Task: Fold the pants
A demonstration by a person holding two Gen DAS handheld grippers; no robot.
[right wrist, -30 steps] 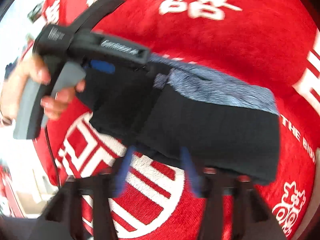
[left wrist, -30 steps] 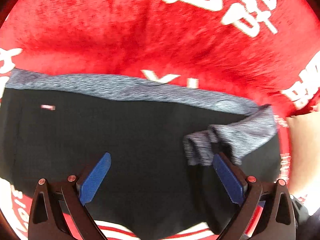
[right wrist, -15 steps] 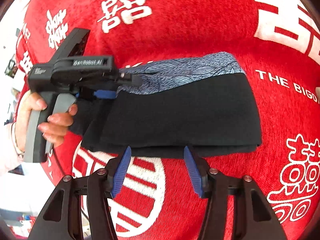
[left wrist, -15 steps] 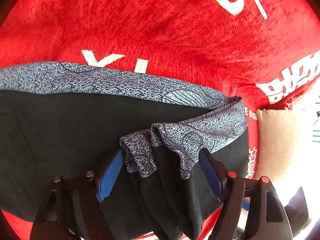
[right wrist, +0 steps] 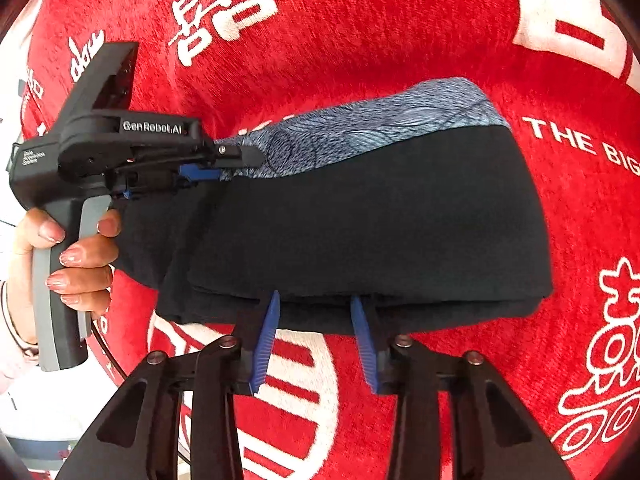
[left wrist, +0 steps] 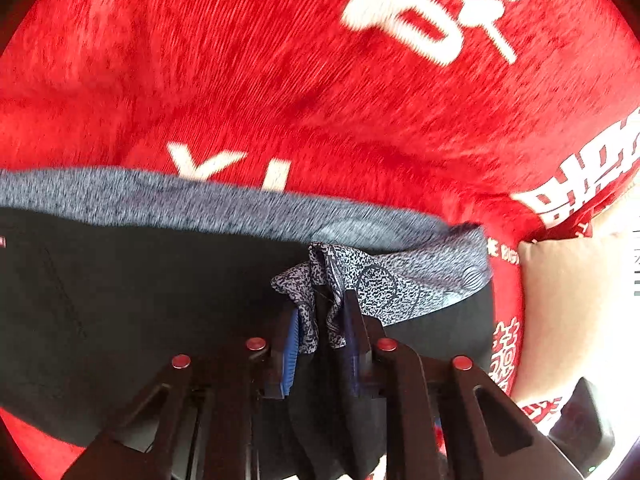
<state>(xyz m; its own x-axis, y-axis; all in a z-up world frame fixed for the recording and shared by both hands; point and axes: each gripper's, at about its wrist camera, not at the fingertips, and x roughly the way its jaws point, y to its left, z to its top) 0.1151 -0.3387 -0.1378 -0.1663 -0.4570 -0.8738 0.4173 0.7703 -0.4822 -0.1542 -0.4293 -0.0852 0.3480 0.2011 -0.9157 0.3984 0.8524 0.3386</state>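
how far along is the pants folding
Done: the black pants already lie in a folded stack on the red cloth. In hand: the left gripper is closing on the patterned waistband corner; the right gripper is closing at the near folded edge, not yet pinching. Left: likely another fold.

You have one pair of black pants (right wrist: 360, 220) with one grey patterned waistband (right wrist: 380, 120), lying on one red cloth (right wrist: 380, 20). You hold two grippers: the left gripper (left wrist: 320, 320) and the right gripper (right wrist: 316, 320), each with two blue-padded fingers. One hand (right wrist: 68, 256) shows. One beige cushion (left wrist: 568, 300) lies alongside.
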